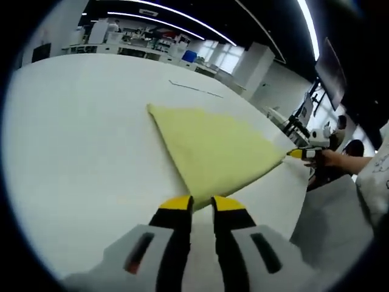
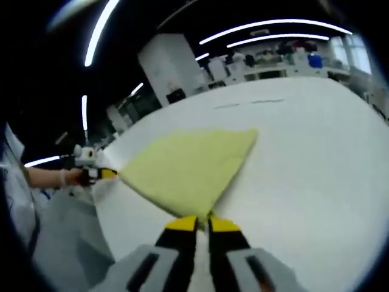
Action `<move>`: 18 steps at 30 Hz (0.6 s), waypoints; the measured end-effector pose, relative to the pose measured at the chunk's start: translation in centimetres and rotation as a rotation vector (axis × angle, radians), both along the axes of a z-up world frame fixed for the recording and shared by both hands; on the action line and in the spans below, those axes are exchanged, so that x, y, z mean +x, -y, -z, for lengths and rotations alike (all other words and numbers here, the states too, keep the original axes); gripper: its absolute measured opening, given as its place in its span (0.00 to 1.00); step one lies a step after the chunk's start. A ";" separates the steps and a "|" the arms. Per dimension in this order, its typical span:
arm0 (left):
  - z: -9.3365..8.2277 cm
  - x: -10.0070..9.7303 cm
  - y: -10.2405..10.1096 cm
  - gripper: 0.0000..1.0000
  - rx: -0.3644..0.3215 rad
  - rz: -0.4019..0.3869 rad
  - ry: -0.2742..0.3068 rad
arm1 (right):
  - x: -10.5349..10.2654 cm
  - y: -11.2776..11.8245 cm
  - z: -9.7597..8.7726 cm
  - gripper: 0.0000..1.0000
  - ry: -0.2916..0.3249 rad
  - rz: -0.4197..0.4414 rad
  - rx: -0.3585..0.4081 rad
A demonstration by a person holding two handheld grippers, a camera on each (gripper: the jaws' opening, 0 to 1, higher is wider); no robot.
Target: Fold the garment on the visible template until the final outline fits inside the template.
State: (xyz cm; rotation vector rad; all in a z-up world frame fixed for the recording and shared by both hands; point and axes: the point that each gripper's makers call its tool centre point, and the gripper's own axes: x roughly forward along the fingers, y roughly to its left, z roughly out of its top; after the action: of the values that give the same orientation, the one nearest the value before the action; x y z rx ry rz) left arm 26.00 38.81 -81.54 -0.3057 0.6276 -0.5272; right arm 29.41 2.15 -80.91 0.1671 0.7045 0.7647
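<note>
In the left gripper view my left gripper rises from the bottom centre, yellow tips close together and pinching the near corner of the yellow garment, so I call it clenched on cloth. The garment lies mid-frame on the white table as a flat triangle-like shape, one corner toward upper left, one out at right. At that right corner I see the right gripper with a hand behind it, tip touching the cloth edge. A thin line, maybe a template mark, runs on the table above the garment; I can't tell for sure. In the right gripper view my right gripper comes up at bottom centre, tips nearly together on the garment's near corner, so gripping cloth too. The left gripper sits at the left corner, a hand holding it. Faint marks show on the table in the upper middle. Progress, as I judge it: the garment looks already folded at least once, both corners held, mid-fold; the final fit inside the template isn't confirmable, so more folding likely remains. The left view shows a seated person at right edge and windows upper centre; the right view shows a pillar and benches upper centre instead.
</note>
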 end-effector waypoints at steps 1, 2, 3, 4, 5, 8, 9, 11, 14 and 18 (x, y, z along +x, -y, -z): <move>-0.5 0.0 0.2 0.18 -0.014 -0.004 0.015 | 0.0 0.1 -0.3 0.16 0.008 0.007 0.001; -1.4 -0.3 0.4 0.22 -0.032 -0.010 0.023 | 0.4 0.5 -1.6 0.23 0.074 0.050 0.001; -2.0 -0.3 0.7 0.27 -0.039 -0.010 0.039 | 0.4 0.5 -1.9 0.29 0.090 0.056 0.004; -2.9 -0.5 1.1 0.34 -0.041 -0.008 0.062 | 0.2 0.5 -2.3 0.36 0.095 0.067 0.014; -3.4 -0.6 1.4 0.42 -0.036 -0.004 0.074 | 0.0 0.6 -2.7 0.45 0.092 0.088 0.018; -4.5 -0.7 2.2 0.72 -0.013 0.004 0.100 | -0.2 0.7 -3.0 0.70 0.121 0.105 -0.002; -4.6 -0.7 2.2 0.81 0.010 0.007 0.114 | -0.5 0.6 -2.9 0.77 0.113 0.109 -0.010; -4.7 -0.8 2.4 0.99 0.049 0.015 0.124 | -0.9 0.3 -2.9 0.92 0.114 0.105 -0.022; -4.7 -1.3 2.9 0.98 0.093 0.041 0.134 | -1.8 0.0 -2.5 0.99 0.117 0.073 -0.062; -4.8 -1.7 3.0 0.99 0.102 0.033 0.136 | -2.3 -0.1 -2.4 0.99 0.129 0.071 -0.070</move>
State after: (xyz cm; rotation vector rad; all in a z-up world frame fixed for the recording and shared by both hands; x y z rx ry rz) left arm 24.29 35.80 -76.77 -0.1617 0.5269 -0.5410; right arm 27.06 2.23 -78.55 0.0786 0.5992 0.6756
